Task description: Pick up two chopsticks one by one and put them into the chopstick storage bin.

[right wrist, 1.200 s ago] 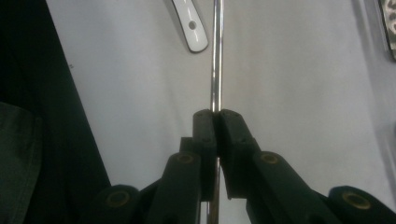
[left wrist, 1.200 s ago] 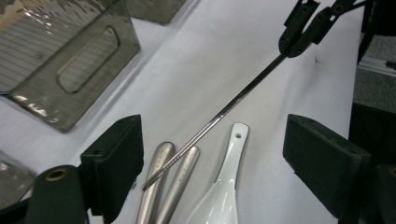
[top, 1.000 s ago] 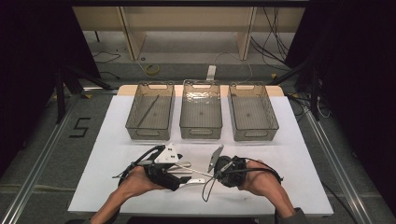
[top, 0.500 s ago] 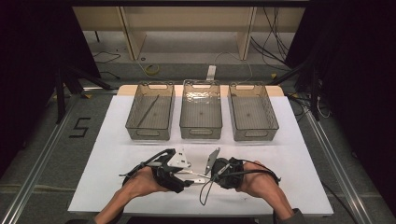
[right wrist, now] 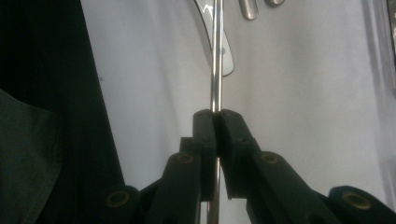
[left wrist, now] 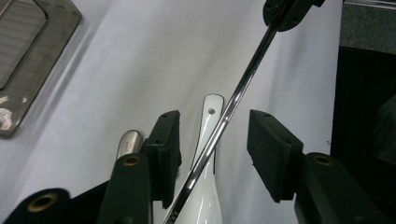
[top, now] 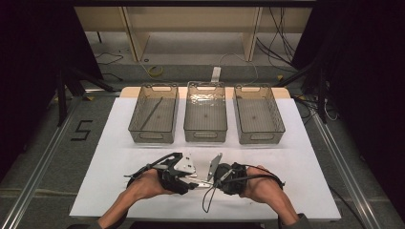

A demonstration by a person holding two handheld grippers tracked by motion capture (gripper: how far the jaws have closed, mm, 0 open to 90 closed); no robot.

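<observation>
while right tool (right wrist: 217,122) clamps rod (right wrist: 215,70) — bins (top: 206,113) well apart

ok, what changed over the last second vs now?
The left gripper has just been closing its jaws around the metal rod; the pads don't press it yet. The right gripper stays shut on the rod's other end. Both hands barely moved. The white spoon and three bins are unchanged.

rod (left wrist: 243,84): shiny silver | spoon (left wrist: 205,140): glossy white | table (top: 119,157): white | bins (top: 205,112): smoky grey
</observation>
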